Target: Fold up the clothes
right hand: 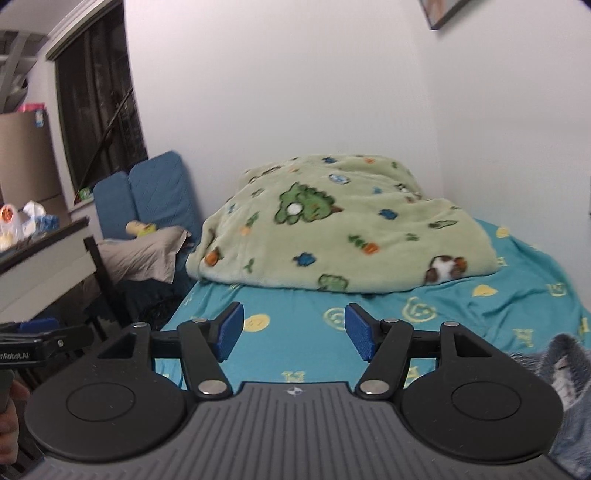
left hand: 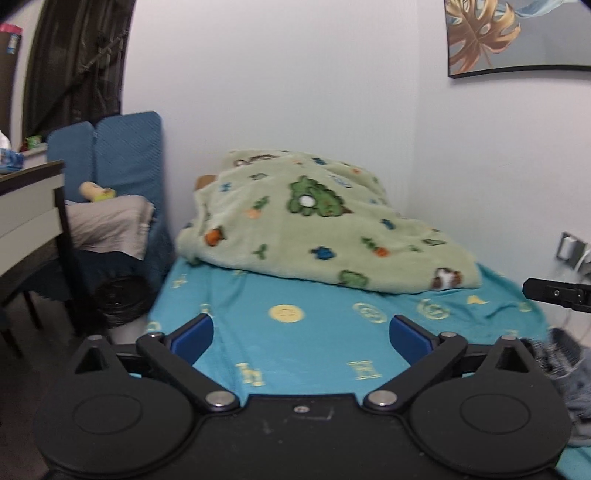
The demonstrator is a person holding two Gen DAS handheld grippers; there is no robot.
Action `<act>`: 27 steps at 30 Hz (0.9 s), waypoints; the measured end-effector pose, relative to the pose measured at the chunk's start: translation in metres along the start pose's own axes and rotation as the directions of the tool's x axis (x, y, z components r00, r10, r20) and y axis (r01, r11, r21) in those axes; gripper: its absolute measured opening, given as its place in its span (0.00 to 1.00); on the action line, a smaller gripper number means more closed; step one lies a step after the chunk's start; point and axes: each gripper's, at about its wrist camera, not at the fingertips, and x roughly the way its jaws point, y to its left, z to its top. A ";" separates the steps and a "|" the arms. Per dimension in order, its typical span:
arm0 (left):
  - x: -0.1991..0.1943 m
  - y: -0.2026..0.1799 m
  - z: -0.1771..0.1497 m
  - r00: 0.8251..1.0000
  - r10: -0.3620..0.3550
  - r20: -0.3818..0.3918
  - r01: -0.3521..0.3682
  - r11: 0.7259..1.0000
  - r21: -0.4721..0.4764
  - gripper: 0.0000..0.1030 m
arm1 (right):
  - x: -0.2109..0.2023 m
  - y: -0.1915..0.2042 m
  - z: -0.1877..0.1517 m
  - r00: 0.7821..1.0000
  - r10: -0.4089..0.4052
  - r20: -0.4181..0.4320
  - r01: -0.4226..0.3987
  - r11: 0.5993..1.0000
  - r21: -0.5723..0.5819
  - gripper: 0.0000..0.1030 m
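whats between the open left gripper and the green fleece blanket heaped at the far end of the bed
Only bare turquoise patterned bedsheet lies between the left gripper and the green fleece blanket, seen in the left wrist view.

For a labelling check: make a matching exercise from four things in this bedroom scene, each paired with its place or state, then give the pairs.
Things:
1. pale green fleece blanket with cartoon prints
2. grey-blue knitted garment
3. left gripper
4. framed gold-leaf picture

Places or states:
A. hung on the white wall
B. crumpled at the right edge of the turquoise bedsheet
C. heaped at the far end of the bed
D. jaws open, nothing between them

Pairs: 1-C, 2-B, 3-D, 4-A
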 end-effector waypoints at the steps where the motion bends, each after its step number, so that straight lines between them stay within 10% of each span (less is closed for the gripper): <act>1: 0.002 0.001 -0.006 1.000 0.004 -0.005 -0.004 1.000 0.004 0.99 | 0.003 0.004 -0.006 1.000 -0.002 -0.005 0.002 1.000 -0.006 0.62; 27: 0.030 0.014 -0.049 0.998 0.042 -0.041 -0.042 0.999 -0.011 0.99 | 0.031 0.015 -0.063 0.985 -0.084 -0.149 0.084 0.996 -0.012 0.65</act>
